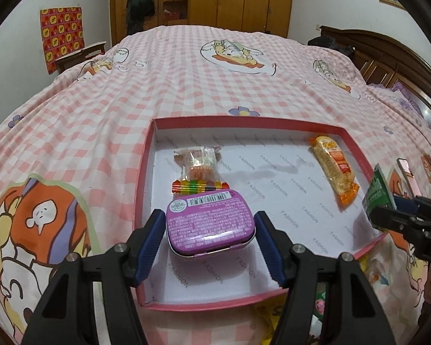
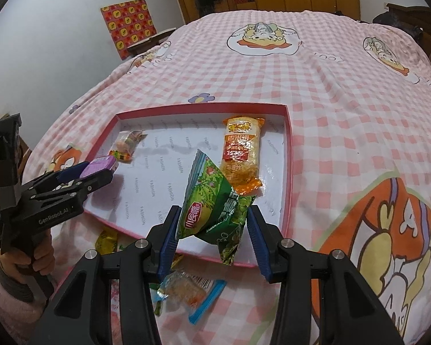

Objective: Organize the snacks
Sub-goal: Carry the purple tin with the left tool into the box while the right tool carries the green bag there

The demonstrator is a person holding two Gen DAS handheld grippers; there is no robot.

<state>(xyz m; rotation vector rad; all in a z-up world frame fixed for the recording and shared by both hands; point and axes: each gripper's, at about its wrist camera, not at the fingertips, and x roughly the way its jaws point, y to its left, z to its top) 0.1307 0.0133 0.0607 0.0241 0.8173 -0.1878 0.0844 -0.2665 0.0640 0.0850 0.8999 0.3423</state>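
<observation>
Left gripper [image 1: 211,240] clamped purple tin [image 1: 211,224], lower centre, over pink box [image 1: 146,172]. Right gripper [image 2: 212,231] pinched green snack bag [image 2: 212,201] above box's near edge.

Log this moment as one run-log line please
left gripper: shut on purple tin | right gripper: shut on green packet | both over pink box | box holds orange packet, candy bag

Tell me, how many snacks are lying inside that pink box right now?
2. A small clear candy packet lies at the box's far left, and a long orange packet at its far right. The purple tin and green bag are still held in the claws above it.
</observation>
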